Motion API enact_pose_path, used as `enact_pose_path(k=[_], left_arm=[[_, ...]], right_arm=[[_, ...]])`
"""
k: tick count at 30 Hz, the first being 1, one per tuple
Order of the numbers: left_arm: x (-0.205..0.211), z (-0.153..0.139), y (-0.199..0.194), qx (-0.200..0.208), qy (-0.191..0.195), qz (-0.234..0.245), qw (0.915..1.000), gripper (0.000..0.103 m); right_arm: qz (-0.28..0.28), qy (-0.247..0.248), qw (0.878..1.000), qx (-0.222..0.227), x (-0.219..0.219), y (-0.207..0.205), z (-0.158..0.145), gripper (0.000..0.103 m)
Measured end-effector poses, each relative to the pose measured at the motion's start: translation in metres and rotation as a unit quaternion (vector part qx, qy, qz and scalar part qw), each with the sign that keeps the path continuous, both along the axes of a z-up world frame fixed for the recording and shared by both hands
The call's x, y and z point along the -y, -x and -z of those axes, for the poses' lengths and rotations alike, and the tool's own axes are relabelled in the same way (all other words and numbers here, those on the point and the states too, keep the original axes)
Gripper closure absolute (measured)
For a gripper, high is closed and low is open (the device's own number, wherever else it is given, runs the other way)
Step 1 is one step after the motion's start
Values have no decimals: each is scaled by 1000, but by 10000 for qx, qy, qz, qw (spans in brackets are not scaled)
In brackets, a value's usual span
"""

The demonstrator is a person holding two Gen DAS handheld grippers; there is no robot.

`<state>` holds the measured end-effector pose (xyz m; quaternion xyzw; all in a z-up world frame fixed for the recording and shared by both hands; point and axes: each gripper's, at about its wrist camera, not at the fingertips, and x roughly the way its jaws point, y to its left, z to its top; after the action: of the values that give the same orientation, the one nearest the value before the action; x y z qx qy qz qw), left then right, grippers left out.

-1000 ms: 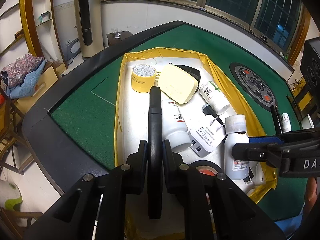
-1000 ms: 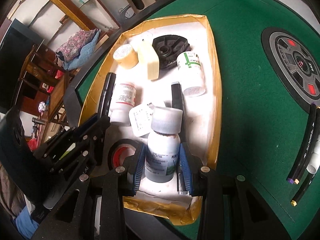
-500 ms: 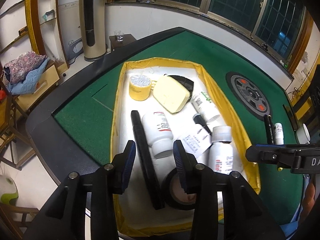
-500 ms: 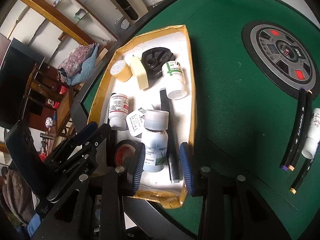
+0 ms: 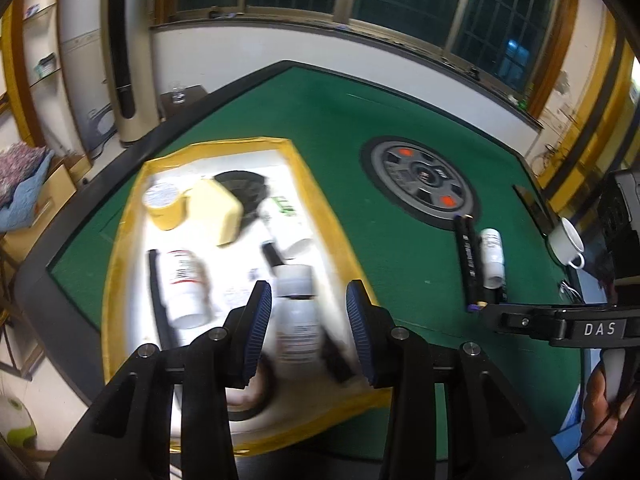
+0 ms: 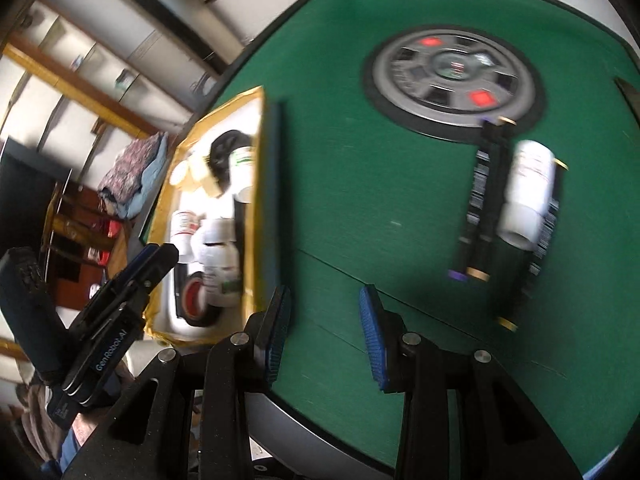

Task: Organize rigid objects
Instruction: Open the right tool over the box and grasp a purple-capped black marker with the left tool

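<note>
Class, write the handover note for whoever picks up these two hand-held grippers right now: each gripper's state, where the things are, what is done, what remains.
Left gripper: open, empty, above the tray; the grey-capped bottle seen between its fingers lies in the tray, not gripped.
Right gripper: open, empty, over the green felt.
Done: bottles, tape roll and yellow box are in the tray.
Left: black pens and white bottle lie together on the felt; probably they go next.
</note>
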<state>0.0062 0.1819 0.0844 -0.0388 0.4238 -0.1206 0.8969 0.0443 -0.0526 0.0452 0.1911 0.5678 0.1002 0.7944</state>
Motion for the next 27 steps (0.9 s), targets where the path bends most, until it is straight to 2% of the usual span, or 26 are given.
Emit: enact_pose_path(k=[6,13,17,21,27], left_arm=[[54,4,-2,-216,12,617,9979,66],[123,20,-23,-775,117,1450,9863,66],[149,28,-50,-1075,168,1668,9800,66],[164,39,-80,-1389,128,1612,9770,67],[197,45,-90,-1457,-101,1885,9711,67]], right_arm=[[493,77,9987,-82,50,19,1,71],[1015,124,9945,-208,105,42,5,71],[1195,151,9924,-249,130,54,7,69],[1344,175,9907,-153,150,64,7,69],[1531,89,9881,-97,172,77,9,69]])
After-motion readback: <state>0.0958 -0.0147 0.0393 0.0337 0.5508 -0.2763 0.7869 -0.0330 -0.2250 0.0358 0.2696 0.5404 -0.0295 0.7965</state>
